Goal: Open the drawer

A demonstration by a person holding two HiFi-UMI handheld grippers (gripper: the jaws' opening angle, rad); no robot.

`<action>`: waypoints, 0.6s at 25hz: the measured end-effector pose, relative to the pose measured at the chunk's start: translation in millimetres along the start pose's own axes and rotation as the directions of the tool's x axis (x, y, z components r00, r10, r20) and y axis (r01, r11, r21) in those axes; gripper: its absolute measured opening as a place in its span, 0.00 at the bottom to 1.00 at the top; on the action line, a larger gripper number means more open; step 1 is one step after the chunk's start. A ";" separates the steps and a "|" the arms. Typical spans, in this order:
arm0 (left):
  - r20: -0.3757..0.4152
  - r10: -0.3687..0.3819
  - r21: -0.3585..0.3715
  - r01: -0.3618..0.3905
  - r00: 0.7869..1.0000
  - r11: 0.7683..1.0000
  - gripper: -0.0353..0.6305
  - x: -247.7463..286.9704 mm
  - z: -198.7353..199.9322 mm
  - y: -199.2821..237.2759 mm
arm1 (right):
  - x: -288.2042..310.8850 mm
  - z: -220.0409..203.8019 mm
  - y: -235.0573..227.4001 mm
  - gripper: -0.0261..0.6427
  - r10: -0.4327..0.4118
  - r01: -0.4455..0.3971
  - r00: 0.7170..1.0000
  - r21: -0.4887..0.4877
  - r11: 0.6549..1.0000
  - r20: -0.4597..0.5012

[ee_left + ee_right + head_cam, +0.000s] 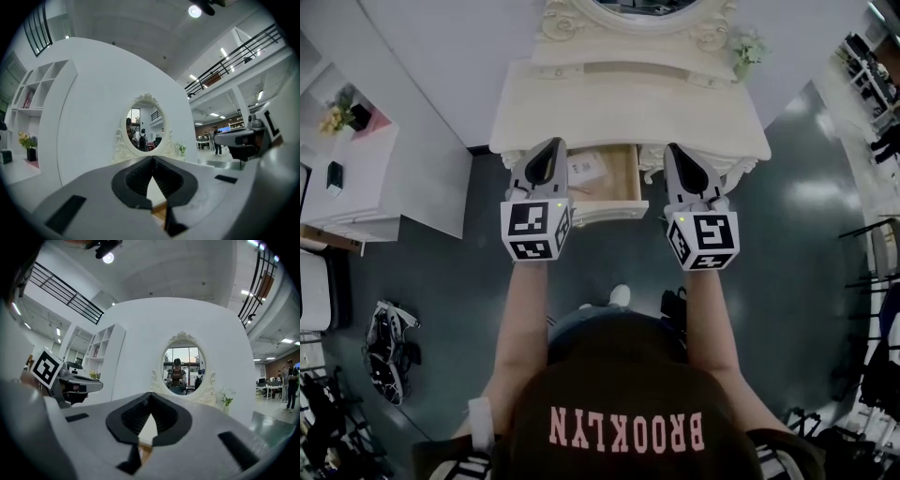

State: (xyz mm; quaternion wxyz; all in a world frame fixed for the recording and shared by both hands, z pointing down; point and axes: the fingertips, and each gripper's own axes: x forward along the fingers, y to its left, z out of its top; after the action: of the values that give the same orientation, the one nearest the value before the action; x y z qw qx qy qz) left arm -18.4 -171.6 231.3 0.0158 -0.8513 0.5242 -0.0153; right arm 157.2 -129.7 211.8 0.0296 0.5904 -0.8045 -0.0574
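Note:
The cream dressing table [628, 103] stands before me, and its middle drawer [619, 187] is pulled out, showing a wooden bottom and a white packet [586, 167]. My left gripper [551, 146] hovers over the drawer's left end, shut and holding nothing. My right gripper [677, 150] hangs level just right of the drawer, also shut and empty. In the left gripper view the left gripper [152, 158] points at the oval mirror [145, 129], its jaws touching at the tips. The right gripper view shows the right gripper [150, 395] the same way, below the mirror [183, 370].
A small flower pot [748, 49] sits on the tabletop's right back corner. A white shelf unit [356, 159] with flowers stands at the left. Bags [389, 347] lie on the dark floor at lower left. Clothes racks [881, 375] line the right edge.

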 end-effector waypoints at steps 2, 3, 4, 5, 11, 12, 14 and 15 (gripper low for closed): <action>0.013 -0.002 0.012 0.002 1.000 1.000 0.06 -0.9 6.2 -1.3 | -1.5 3.5 -0.5 0.03 -0.002 0.002 1.000 -0.001 1.000 0.009; 0.020 -0.002 0.016 0.002 1.000 1.000 0.06 -1.6 9.0 -2.2 | -2.3 4.8 -0.8 0.03 -0.002 0.002 1.000 -0.002 1.000 0.010; 0.026 -0.003 0.019 0.003 1.000 1.000 0.06 -2.3 11.6 -3.0 | -3.0 5.6 -1.1 0.03 -0.002 0.002 1.000 -0.002 1.000 0.009; 0.031 -0.005 0.022 0.004 1.000 1.000 0.06 -3.2 14.1 -3.7 | -3.6 6.1 -1.2 0.03 -0.004 0.004 1.000 0.000 1.000 0.006; 0.045 -0.017 0.043 0.015 0.999 0.999 0.06 -10.6 21.2 -5.6 | -7.2 6.6 2.4 0.03 -0.017 0.017 1.000 0.009 1.000 -0.003; 0.045 -0.018 0.044 0.016 0.999 0.999 0.06 -12.1 21.2 -5.4 | -7.9 6.5 3.9 0.03 -0.016 0.016 1.000 0.010 1.000 -0.003; 0.047 -0.020 0.047 0.018 0.999 0.999 0.06 -14.8 22.2 -5.3 | -9.5 6.7 6.7 0.03 -0.015 0.015 1.000 0.011 1.000 -0.003; 0.048 -0.022 0.048 0.020 0.999 0.999 0.06 -15.9 23.4 -5.5 | -10.3 7.1 7.5 0.03 -0.014 0.015 1.000 0.011 1.000 -0.004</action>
State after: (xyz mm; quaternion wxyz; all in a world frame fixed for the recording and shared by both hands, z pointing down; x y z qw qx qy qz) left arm -19.7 -154.6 208.0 0.0486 -0.8563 0.5142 -0.0074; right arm 152.4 -117.3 206.0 0.0273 0.5965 -0.8005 -0.0520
